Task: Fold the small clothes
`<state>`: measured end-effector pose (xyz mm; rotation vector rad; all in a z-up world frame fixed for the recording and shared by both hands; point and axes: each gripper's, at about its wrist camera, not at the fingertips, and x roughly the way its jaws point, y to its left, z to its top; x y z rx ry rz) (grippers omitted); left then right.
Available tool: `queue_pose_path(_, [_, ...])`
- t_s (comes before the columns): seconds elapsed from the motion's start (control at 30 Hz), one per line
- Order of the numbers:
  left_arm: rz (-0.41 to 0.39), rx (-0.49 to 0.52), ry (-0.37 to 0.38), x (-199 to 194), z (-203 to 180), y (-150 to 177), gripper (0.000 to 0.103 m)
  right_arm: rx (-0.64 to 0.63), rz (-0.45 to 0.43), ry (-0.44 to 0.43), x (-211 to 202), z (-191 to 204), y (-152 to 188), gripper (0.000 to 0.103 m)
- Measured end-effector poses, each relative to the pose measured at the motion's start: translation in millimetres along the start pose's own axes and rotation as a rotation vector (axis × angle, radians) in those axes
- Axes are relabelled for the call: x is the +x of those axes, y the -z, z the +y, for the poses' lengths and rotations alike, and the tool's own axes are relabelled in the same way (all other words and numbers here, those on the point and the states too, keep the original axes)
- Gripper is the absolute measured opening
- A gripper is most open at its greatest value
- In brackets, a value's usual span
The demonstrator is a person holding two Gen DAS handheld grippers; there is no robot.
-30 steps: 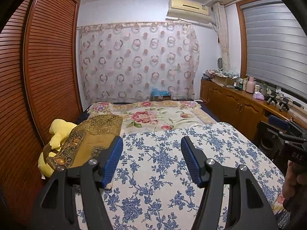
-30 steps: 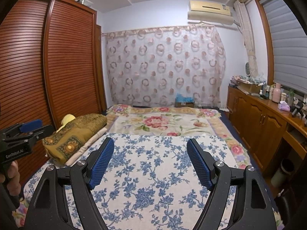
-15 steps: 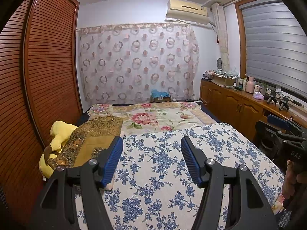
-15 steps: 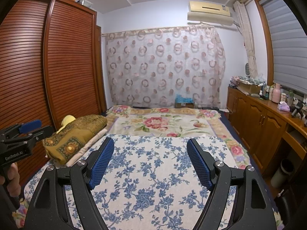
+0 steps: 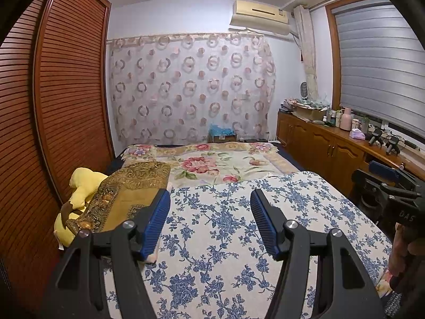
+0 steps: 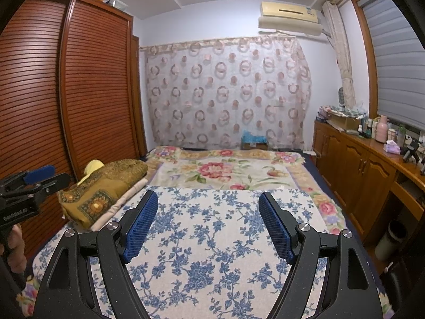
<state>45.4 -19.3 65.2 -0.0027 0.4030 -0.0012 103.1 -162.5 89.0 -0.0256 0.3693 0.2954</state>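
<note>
My left gripper (image 5: 209, 199) is open and empty, held above a blue-flowered white cloth (image 5: 225, 223) spread flat on the bed. My right gripper (image 6: 208, 202) is also open and empty above the same cloth (image 6: 212, 239). Each gripper shows at the edge of the other's view: the right one in the left wrist view (image 5: 390, 183), the left one in the right wrist view (image 6: 34, 180). No small garment shows in either view.
A folded gold patterned blanket (image 5: 127, 194) and a yellow plush toy (image 5: 82, 186) lie at the bed's left side by a wooden louvred wardrobe (image 5: 53, 119). A rose-patterned blanket (image 5: 212, 162) covers the far bed. A wooden cabinet (image 6: 358, 175) with bottles runs along the right.
</note>
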Motion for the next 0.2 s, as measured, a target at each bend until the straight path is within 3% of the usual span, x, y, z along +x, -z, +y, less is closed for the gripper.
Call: queue_pose_path(0.2, [0.0, 0.0, -0.001, 0.1, 0.7, -1.9, 0.062, -0.001, -0.002, 0.001, -0.4, 0.5, 0.2, 0.08])
